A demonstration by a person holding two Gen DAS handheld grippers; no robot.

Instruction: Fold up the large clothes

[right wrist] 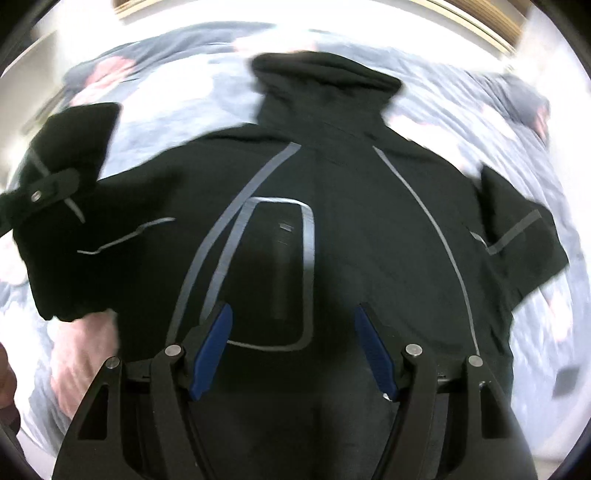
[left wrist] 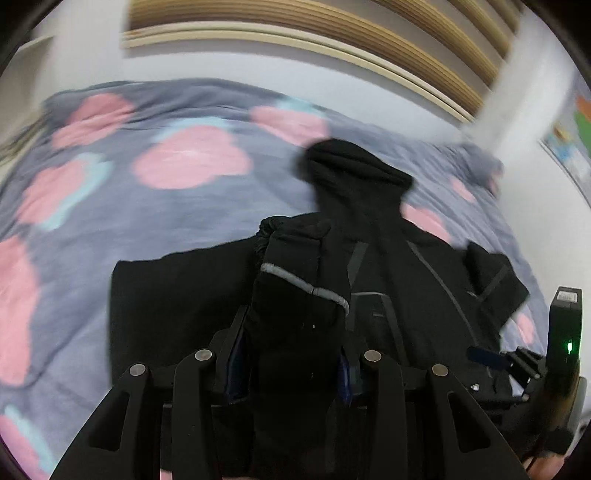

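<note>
Black jacket (right wrist: 332, 229) spread face-up on the grey, pink-flowered quilt (left wrist: 147, 206), hood toward the far end. Left gripper (left wrist: 291, 365) pinching a sleeve (left wrist: 299, 302), grey-trimmed cuff bunched thick between the blue pads and lifted over the body of the garment. Right gripper (right wrist: 293, 354) spread wide, jaws apart and holding nothing, hovering low over the chest panel near the outlined pocket (right wrist: 273, 273). Risks from here: sleeve fabric slipping out of the pinch if pulled hard across, since the bundle looks bulky rather than flat; sleeve landing twisted or short of the midline, leaving a lumpy fold; quilt dragged along if the open jaws come down and catch bedding with the cloth. Seen only from the left wrist: the clamped cuff up close, the wooden slatted headboard (left wrist: 332, 33), and the other tool at the far right edge. Seen only from the right wrist: whole front of the jacket, both grey seam lines, the opposite short sleeve (right wrist: 517, 236), and the held sleeve raised at the left edge, though motion blur leaves its exact lie uncertain.
</note>
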